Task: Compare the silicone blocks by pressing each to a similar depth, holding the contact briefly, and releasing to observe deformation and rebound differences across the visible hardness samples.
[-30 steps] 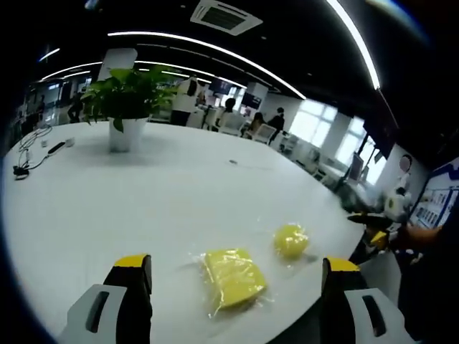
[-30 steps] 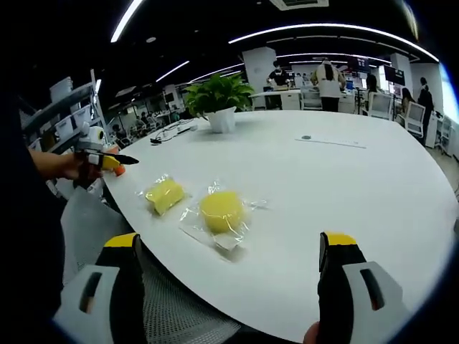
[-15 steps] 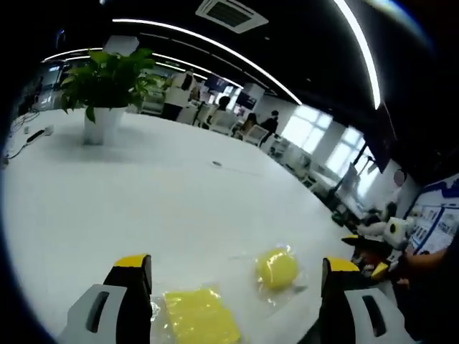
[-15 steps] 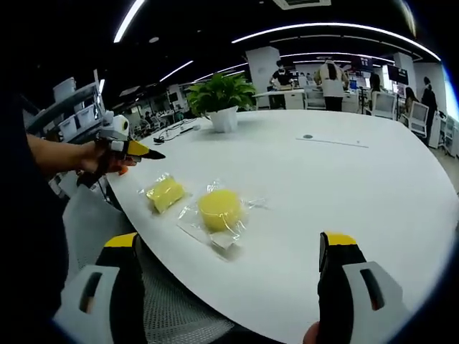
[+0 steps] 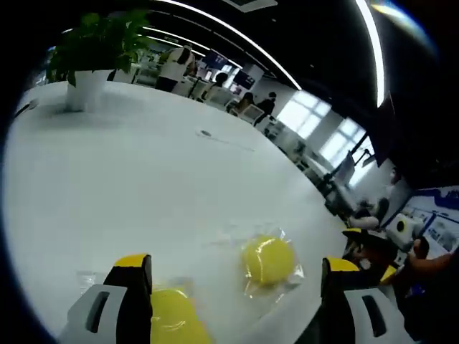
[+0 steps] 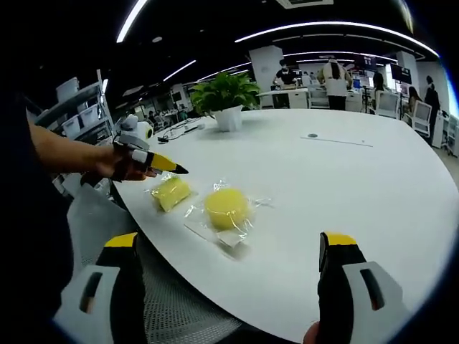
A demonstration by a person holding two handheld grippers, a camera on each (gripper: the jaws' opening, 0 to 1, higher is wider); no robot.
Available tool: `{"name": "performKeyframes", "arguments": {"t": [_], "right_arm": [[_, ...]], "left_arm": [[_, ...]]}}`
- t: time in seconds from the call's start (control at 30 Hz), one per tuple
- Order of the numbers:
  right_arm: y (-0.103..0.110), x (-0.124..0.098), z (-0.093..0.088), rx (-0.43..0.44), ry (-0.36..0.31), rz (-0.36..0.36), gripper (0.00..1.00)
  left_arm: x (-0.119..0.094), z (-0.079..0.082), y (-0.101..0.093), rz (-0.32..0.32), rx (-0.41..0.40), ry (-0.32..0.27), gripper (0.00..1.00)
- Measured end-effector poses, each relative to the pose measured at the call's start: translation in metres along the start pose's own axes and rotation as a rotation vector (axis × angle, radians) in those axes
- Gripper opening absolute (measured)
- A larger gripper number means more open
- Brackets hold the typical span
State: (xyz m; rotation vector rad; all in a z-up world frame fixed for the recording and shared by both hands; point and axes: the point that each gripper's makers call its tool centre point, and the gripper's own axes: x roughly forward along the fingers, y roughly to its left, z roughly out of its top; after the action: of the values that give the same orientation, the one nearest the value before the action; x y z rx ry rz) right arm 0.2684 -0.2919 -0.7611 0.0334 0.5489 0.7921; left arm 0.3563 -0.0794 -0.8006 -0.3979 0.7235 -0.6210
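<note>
Two yellow silicone blocks in clear plastic bags lie near the edge of a white table. The round block sits ahead of my left gripper, between its wide-apart jaws. The square block lies low beside the left jaw, partly cut off. In the right gripper view, the round block and square block lie side by side, and a hand holds the left gripper just above the square block. My right gripper is open and back from the table edge; its tip also shows in the left gripper view.
A potted plant stands far back on the table, with cables near it. A small dark spot lies mid-table. People and desks fill the office behind. A shelf rack stands at the left.
The left gripper has moved in over the table toward the blocks, now hovering at the square block. The round block looms larger in its view. The right gripper has hardly moved.
</note>
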Motion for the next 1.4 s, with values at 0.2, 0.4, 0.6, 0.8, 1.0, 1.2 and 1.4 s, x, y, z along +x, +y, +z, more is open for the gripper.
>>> {"name": "performKeyframes", "arguments": {"t": [0.2,0.4,0.6,0.8,1.0,1.2,1.4], "right_arm": [[-0.001,-0.003,0.0,0.006,-0.001,-0.005,0.96],[-0.003,-0.005,-0.002,0.015,-0.002,-0.012,0.96],[-0.004,-0.007,-0.003,0.024,0.006,-0.015,0.96],[-0.006,-0.009,-0.003,0.032,0.003,-0.024,0.96],[-0.007,-0.012,-0.005,0.046,0.004,-0.037,0.96],[-0.007,-0.012,-0.008,0.052,0.013,-0.041,0.96],[-0.006,-0.01,-0.009,0.053,0.025,-0.036,0.96]], "left_arm": [[0.021,0.006,0.003,-0.021,-0.095,-0.011,0.91],[0.041,-0.001,0.001,-0.035,-0.241,0.033,0.8],[0.059,0.0,-0.003,-0.073,-0.37,0.043,0.68],[0.072,-0.011,0.0,-0.046,-0.408,0.104,0.52],[0.08,-0.019,0.008,0.009,-0.521,0.133,0.25],[0.09,-0.025,0.004,-0.005,-0.507,0.145,0.2],[0.093,-0.02,0.005,-0.022,-0.456,0.125,0.09]]}}
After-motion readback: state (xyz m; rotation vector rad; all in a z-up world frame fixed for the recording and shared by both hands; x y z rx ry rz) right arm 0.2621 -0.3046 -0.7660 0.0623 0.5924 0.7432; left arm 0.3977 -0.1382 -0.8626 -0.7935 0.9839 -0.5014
